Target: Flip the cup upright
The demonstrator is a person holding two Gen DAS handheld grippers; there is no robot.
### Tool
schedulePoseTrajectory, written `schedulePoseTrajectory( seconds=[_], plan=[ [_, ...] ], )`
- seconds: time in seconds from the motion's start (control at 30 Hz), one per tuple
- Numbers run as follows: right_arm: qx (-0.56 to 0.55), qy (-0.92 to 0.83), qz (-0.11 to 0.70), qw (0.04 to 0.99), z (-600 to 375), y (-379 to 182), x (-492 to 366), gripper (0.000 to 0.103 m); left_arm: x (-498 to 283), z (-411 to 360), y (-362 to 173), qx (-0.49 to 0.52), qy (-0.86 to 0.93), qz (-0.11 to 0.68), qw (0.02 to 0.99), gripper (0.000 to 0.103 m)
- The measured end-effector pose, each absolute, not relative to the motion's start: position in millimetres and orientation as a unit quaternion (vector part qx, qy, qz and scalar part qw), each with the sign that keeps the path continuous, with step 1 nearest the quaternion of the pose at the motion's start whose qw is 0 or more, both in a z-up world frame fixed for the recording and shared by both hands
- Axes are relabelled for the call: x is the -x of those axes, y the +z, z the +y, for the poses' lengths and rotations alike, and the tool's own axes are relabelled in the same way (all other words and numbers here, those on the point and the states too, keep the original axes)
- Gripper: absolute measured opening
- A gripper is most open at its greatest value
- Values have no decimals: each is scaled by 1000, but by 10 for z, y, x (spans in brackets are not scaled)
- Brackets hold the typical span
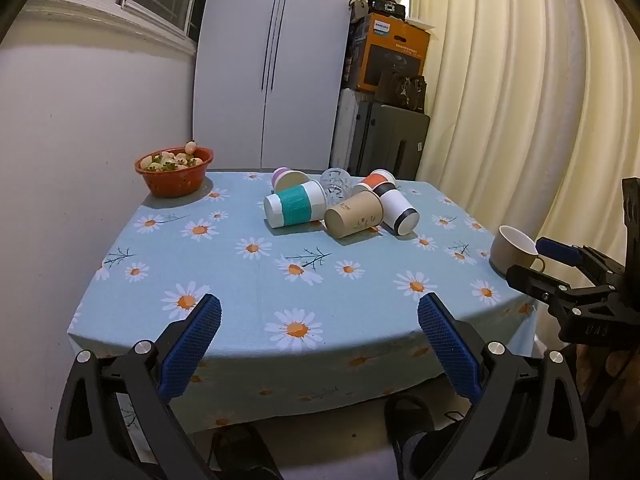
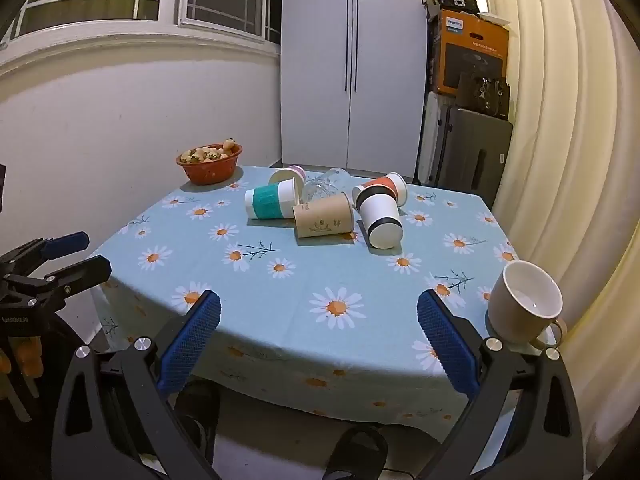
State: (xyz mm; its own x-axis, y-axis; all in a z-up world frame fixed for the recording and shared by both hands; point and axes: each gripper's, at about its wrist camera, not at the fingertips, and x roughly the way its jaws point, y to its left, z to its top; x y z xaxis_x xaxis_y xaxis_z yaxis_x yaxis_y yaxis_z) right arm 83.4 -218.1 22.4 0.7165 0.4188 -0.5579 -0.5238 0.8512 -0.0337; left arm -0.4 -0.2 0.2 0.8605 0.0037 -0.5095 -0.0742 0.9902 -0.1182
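Several cups lie on their sides in a cluster at the far middle of the table: a white and teal cup point(image 1: 294, 204) point(image 2: 272, 201), a brown paper cup point(image 1: 354, 214) point(image 2: 323, 220), a white cup with black bands point(image 1: 398, 208) point(image 2: 380, 216), an orange and white cup point(image 1: 376, 181) point(image 2: 384, 186), a pink cup point(image 1: 289, 178) point(image 2: 287, 175) and a clear glass point(image 1: 335, 184) point(image 2: 324, 184). A beige mug point(image 1: 514, 252) point(image 2: 524, 302) stands upright at the right edge. My left gripper point(image 1: 319, 320) and right gripper point(image 2: 319, 318) are open and empty, both before the table's near edge.
The table has a blue daisy cloth point(image 1: 280, 280) point(image 2: 300, 272). A red bowl of fruit point(image 1: 174, 170) point(image 2: 210, 166) stands at the far left corner. A wall is at the left, curtains point(image 1: 520, 100) at the right, a white cabinet point(image 1: 272, 60) and stacked boxes behind.
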Motion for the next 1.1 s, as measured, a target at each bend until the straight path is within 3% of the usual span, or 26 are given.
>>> schedulePoseTrajectory(
  seconds=[1.1],
  plan=[
    [86,255,299,915,-2152,166,-832,98,10,28,12,68,21,266,961,96]
  ],
)
